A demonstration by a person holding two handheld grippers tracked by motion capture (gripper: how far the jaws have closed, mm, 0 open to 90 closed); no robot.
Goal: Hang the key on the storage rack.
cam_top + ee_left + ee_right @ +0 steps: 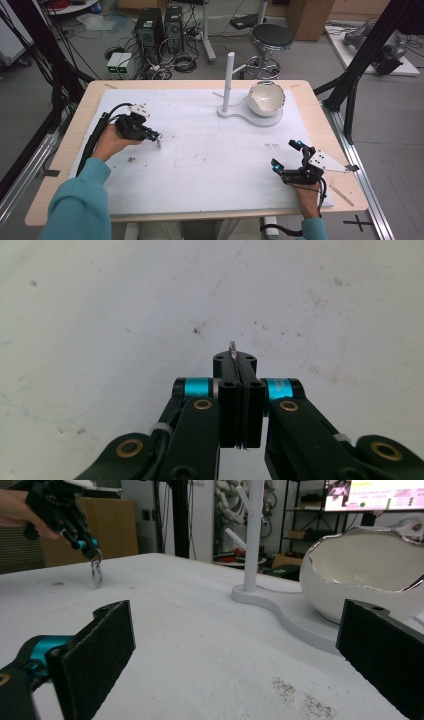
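Note:
My left gripper is at the left of the white mat, jaws pressed together on a small silver ring-like piece. In the left gripper view its thin edge pokes out past the shut jaws. The right gripper view shows the silver piece dangling from the left gripper just above the mat. A white stand with an upright post and short pegs shares its base with a white egg-shaped bowl at the back. My right gripper is open near the front right, holding nothing.
A white mat covers most of the wooden table and carries a few dark smudges. Beyond the table's far edge stand a round stool, computer towers and cables. Black frame posts rise at the right.

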